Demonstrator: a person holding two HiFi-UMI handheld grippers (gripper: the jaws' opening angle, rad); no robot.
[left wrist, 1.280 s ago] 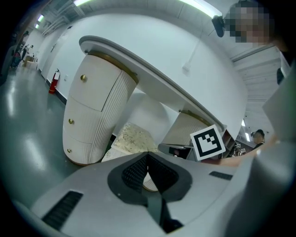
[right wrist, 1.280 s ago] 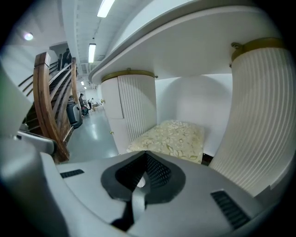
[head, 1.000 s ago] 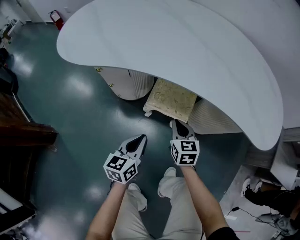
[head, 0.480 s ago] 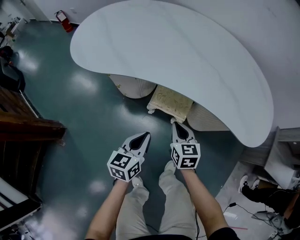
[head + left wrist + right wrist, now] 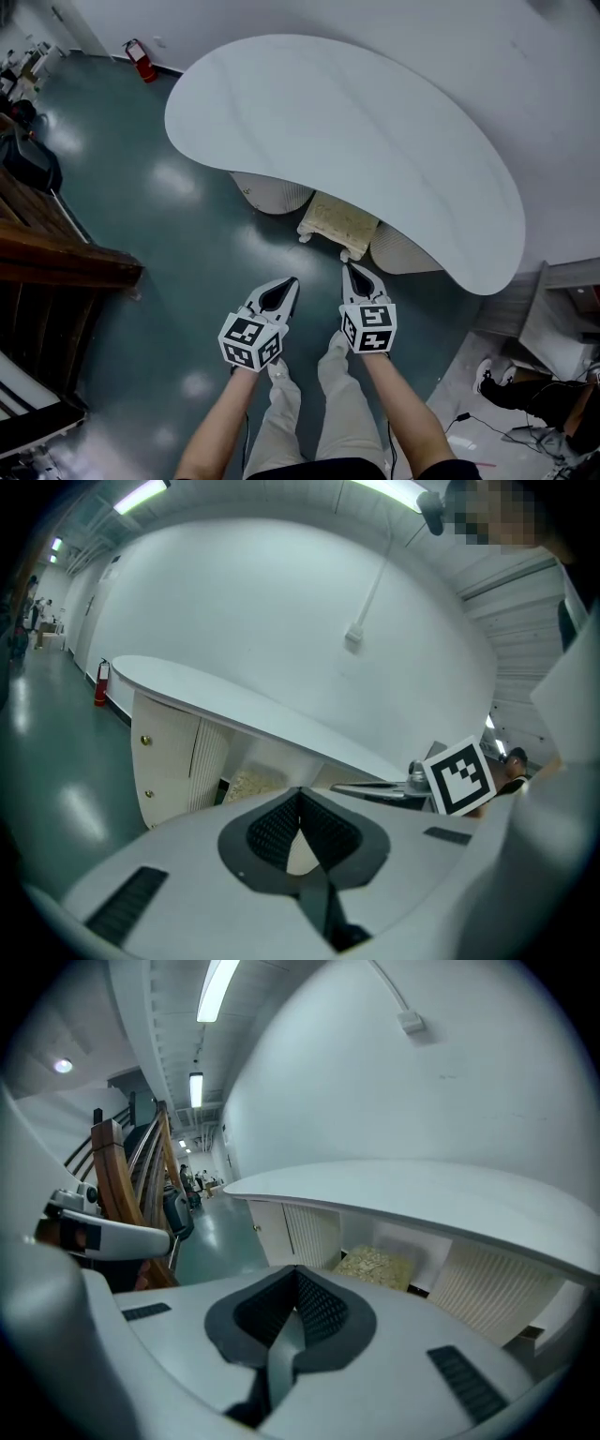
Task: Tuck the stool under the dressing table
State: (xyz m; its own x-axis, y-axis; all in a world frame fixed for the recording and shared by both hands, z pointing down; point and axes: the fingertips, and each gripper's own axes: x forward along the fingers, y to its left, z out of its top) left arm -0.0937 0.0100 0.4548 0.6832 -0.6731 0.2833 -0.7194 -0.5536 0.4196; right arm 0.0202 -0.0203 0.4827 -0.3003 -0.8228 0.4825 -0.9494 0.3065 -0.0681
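The stool (image 5: 337, 223), with a cream cushion and white legs, stands partly under the front edge of the white kidney-shaped dressing table (image 5: 356, 131), between its two ribbed pedestals. My left gripper (image 5: 289, 281) is shut and empty, over the green floor short of the stool. Just in front of the stool's near right leg, my right gripper (image 5: 349, 269) is also shut and holds nothing. The left gripper view looks past the left gripper (image 5: 300, 794) to the cushion (image 5: 246, 782) under the table top. In the right gripper view the stool (image 5: 375, 1265) lies beyond the right gripper (image 5: 298, 1274).
Dark wooden furniture (image 5: 56, 262) lines the left side. A red fire extinguisher (image 5: 141, 58) stands by the far wall. Shoes and cables (image 5: 511, 389) lie at the right near a white unit. My own legs (image 5: 309, 412) are below the grippers.
The view has drawn back from the table, so table and stool look smaller and farther. Both grippers came back with it; the right tip is a little off the stool's front edge.
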